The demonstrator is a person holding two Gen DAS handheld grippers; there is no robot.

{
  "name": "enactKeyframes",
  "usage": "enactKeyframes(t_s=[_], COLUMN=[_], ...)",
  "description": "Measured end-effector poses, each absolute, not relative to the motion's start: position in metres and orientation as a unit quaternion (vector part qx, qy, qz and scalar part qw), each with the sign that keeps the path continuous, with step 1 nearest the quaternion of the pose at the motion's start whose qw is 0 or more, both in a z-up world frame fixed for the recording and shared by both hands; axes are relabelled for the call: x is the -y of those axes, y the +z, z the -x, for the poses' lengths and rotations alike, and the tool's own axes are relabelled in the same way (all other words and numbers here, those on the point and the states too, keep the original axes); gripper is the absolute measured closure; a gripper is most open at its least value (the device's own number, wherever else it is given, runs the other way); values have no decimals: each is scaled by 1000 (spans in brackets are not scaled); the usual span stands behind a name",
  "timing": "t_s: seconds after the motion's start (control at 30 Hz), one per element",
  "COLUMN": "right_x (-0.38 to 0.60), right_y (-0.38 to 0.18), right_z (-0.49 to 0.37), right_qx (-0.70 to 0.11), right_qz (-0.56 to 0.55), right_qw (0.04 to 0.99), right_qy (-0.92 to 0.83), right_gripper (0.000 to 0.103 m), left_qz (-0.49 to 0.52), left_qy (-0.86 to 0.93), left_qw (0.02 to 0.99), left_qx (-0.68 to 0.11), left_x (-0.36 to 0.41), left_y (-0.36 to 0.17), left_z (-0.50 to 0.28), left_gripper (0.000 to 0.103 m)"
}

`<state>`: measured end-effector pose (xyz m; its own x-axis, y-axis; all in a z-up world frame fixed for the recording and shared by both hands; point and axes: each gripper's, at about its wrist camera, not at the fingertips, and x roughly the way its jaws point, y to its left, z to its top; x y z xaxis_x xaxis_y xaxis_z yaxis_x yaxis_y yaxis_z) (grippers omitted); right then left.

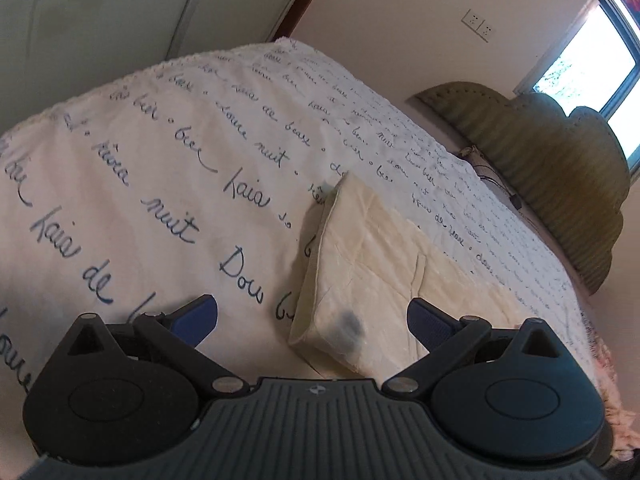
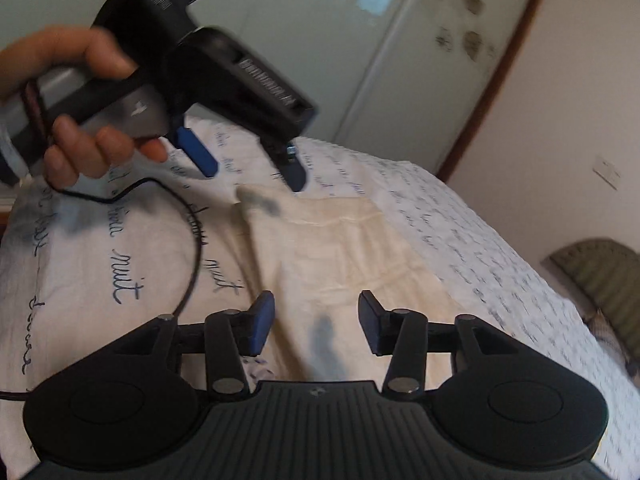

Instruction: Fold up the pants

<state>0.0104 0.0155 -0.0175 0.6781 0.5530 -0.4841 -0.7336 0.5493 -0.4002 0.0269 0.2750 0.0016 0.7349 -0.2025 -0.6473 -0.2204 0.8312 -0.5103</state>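
The left gripper (image 1: 312,320) has its blue-padded fingers (image 1: 198,318) spread wide, with nothing between them. They hang above the near folded corner of the pants (image 1: 360,264), a cream bundle folded into a thick rectangle, and do not touch it. A dark smudge-like shadow lies on the cloth just ahead of the gap.

The right gripper (image 2: 316,326) also stands parted and empty, its blue pads (image 2: 260,326) held over the near end of the same cream pants (image 2: 340,248). From this view the left gripper (image 2: 252,170) shows at the far end of the pants, fingers apart and pointing down just over the fabric, blurred; whether the tips touch cannot be told. A hand (image 2: 76,120) grips its handle, and a thin black cable (image 2: 192,248) loops down from it across the bed.

The pants lie flat on the bedspread (image 1: 140,168), a white cover printed with dark blue script, roughly midway across it and nearer the right edge than the left in the left wrist view. Beyond the bed's far edge stands a pale wardrobe door (image 2: 320,40). Off the bed's right side an olive padded headboard (image 1: 560,168) leans against the wall, with wall sockets (image 1: 478,24) and a bright window (image 1: 592,52) above it.
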Motion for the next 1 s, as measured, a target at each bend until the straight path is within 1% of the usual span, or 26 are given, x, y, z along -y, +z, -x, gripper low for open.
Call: enactKeyframes(t_s=[0.07,0.13,0.23,0.27,0.3,0.33,0.53,0.8,0.83,0.9,0.93,0.97,1.0], right_x=[-27,-31,-42,-44,-46,-46,-37,-58,-62,-67,-68,-69,-68], right_y=[-24,-27,-36,-38,-39,-38,-26,-43,-46,-50,-50,-49,-48], right_z=[-9,-8,-12,-15,-18,-19,-29,-32,-33,-34,-35,-36,-36], right_qx=[-159,-160,-144,-132,-125,-118,-104,-117,-114,-106,-104,-101,-99], right_qz=[319,322,362,376,380,375,324,372,374,378,379,378,380], right_qw=[855,851,859,862,866,873,900,873,872,872,871,871,870], right_qy=[376,382,333,314,299,290,271,294,295,293,295,297,297], right_gripper=[50,50,49,46,34,31,30,29,29,31,32,47,66], left_qz=[320,334,340,346,353,362,441,470,473,469,459,443,431], left_qy=[-21,-32,-34,-40,-49,-61,-131,-124,-122,-116,-111,-107,-102], left_qw=[871,863,857,855,852,847,800,786,785,789,795,802,807], left_qx=[-373,-379,-385,-384,-384,-385,-385,-382,-381,-380,-381,-385,-390], left_x=[-278,-279,-277,-277,-276,-276,-271,-271,-272,-273,-272,-270,-270], left_y=[-5,-11,-17,-19,-20,-22,-39,-51,-53,-52,-51,-49,-49], left_z=[-30,-36,-45,-47,-50,-53,-85,-108,-111,-114,-115,-116,-117], left_gripper=[1,1,1,1,1,1,1,1,3,9,20,37,47])
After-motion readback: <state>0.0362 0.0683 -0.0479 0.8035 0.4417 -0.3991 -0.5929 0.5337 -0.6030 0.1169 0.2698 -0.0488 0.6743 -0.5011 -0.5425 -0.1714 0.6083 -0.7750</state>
